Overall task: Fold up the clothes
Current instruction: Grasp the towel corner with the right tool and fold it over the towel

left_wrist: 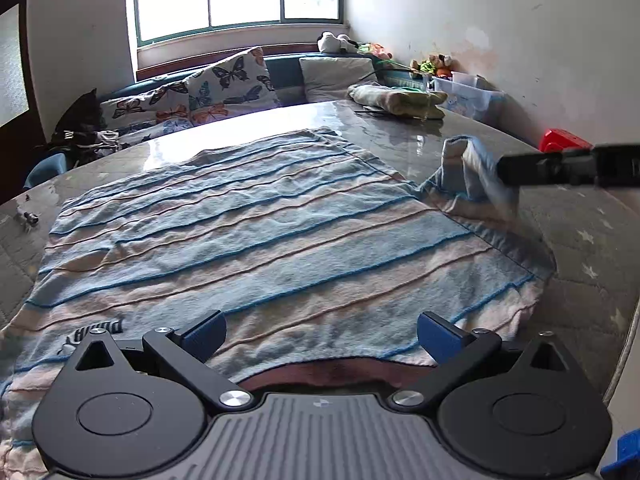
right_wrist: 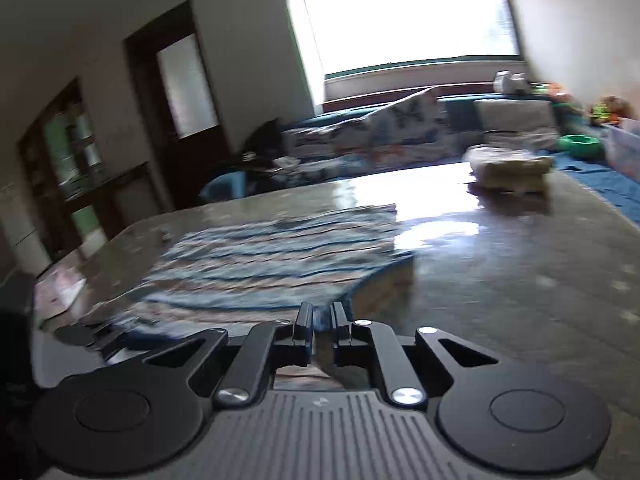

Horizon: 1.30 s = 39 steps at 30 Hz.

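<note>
Here the striped shirt [left_wrist: 248,232] lies spread flat on the glossy table [left_wrist: 384,128], blue and pale pink bands with thin raised lines, its collar edge nearest the left gripper [left_wrist: 320,334]. That gripper hovers just over the near edge of the cloth with its 2 blue pads well apart and nothing between them. Ahead of it and to its right, the right gripper [left_wrist: 508,170] reaches in from the side and has the shirt's sleeve [left_wrist: 464,168] pinched and lifted off the table, the fabric standing up in a fold. In the right wrist view, blurred, the right gripper [right_wrist: 321,322] has its fingers nearly together with a thin strip of blue cloth clamped between them; the body of the shirt [right_wrist: 272,264] stretches ahead and to its left. Farther ahead of both grippers, a folded pile of clothes [left_wrist: 396,98] sits at the far end of the table.
</note>
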Tool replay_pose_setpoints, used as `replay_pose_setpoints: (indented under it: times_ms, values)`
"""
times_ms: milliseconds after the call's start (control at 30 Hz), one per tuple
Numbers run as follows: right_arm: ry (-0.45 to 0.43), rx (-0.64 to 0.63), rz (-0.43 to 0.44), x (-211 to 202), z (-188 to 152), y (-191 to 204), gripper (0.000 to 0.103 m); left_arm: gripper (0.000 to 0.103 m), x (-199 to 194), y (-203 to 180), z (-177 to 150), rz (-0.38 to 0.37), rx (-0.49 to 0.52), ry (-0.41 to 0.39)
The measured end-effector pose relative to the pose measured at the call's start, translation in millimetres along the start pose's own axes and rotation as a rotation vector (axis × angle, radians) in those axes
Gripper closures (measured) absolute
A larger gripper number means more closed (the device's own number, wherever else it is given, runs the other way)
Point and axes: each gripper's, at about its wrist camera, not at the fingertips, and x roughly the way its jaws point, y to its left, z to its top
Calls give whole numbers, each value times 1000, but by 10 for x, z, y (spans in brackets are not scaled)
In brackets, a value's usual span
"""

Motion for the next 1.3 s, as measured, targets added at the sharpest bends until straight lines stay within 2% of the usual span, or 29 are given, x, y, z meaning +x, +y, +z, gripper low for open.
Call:
replay_pose_setpoints:
  times_ms: [200, 267, 333, 367, 400, 467, 600, 667, 733, 767, 833, 867, 933, 967, 1067, 1133, 1200, 1300]
  values:
    - [74, -43, 97, 280, -120, 252, 95, 0, -52, 83, -11, 20, -22, -6]
    - [65, -43, 100, 255, -127, 259, 94, 0, -56, 113, -20, 24, -28, -4]
    - [1, -23, 78, 67, -82, 192, 92, 0, -49, 140, -32, 30, -30, 1]
    - [-33, -12, 66, -32, -58, 157, 89, 0, -43, 152, -36, 33, -32, 3]
    - [-85, -18, 7, -192, -30, 71, 85, 0, -36, 163, -36, 34, -36, 5]
    - [-110, 2, -57, -293, -5, -70, 61, 0, -22, 175, -30, 30, -44, 6]
    - [-44, 106, -80, -255, -80, -356, 61, 0, -19, 153, -25, 24, -47, 6]
    - [-37, 85, -75, -220, -117, -318, 58, 0, -17, 139, -24, 24, -43, 10]
    - [-32, 17, -99, -131, -132, -205, 50, 0, -12, 127, -26, 24, -38, 12]
    - [-29, -19, -112, -84, -140, -146, 50, 0, -15, 124, -26, 24, -38, 12]
    - [-18, -78, -193, 38, -173, -94, 56, 0, -24, 124, -26, 24, -38, 11]
    - [-12, -107, -236, 99, -191, -70, 69, 0, -26, 130, -25, 24, -40, 10]
    - [-4, -112, -264, 135, -203, -91, 88, 0, -31, 140, -22, 25, -42, 8]
    - [0, -113, -276, 150, -208, -104, 94, 0, -30, 143, -22, 25, -42, 8]
    - [-19, -104, -229, 76, -198, -88, 98, 0, -17, 151, -23, 26, -43, 11]
    - [-39, -135, -167, 19, -169, -2, 98, 0, -15, 158, -22, 26, -46, 10]
    - [-18, -143, -67, 20, -150, 92, 98, 0, -21, 166, -18, 27, -49, 7]
    - [44, -127, 42, 143, -173, 164, 81, 0, -46, 186, -10, 33, -52, 1]
